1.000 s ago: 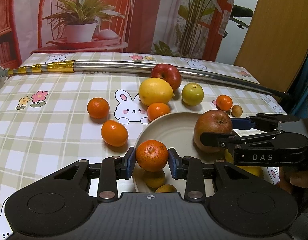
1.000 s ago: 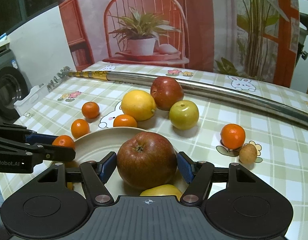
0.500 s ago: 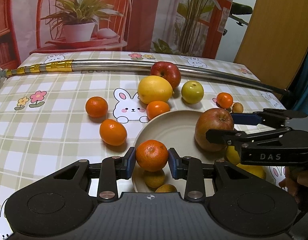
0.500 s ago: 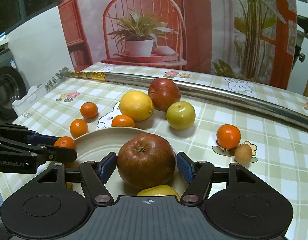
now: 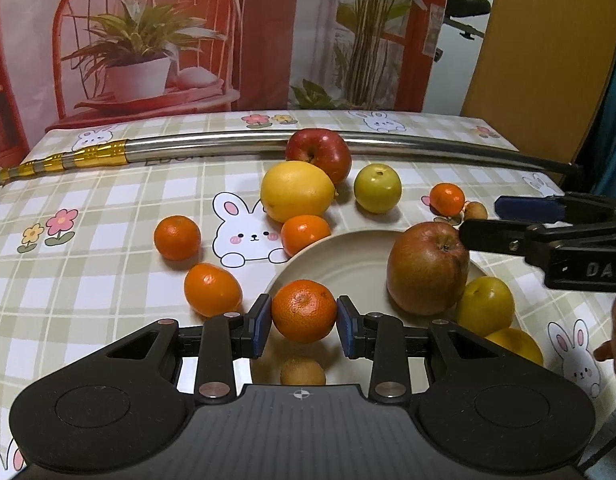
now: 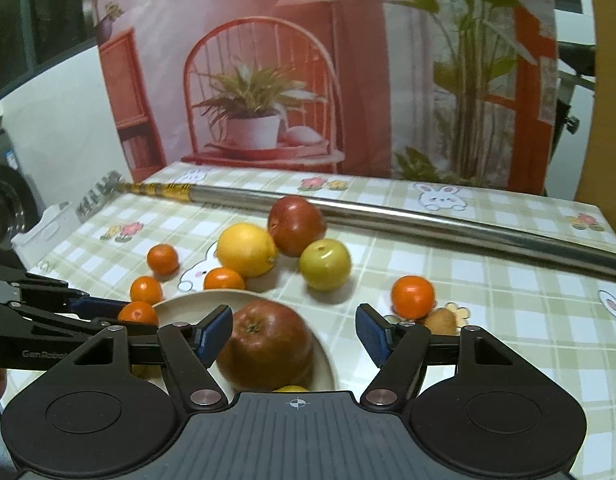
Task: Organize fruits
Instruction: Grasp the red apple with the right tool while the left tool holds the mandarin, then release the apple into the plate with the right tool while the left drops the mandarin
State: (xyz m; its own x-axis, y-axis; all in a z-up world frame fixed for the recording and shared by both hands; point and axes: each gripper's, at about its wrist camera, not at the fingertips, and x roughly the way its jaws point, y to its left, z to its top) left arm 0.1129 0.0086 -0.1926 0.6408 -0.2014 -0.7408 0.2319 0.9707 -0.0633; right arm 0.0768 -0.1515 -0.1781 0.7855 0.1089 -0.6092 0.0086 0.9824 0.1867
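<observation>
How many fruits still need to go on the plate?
Done: the plate already holds the brown-red apple, two yellow fruits and a small brown one. In hand: the left gripper grips a tangerine over the plate; the right gripper is open. Left: nine on the cloth, including the red apple, lemon and green apple.

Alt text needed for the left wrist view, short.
The left gripper clamps a mandarin over a beige plate holding a brown apple. More fruit lies loose on the checked tablecloth.
</observation>
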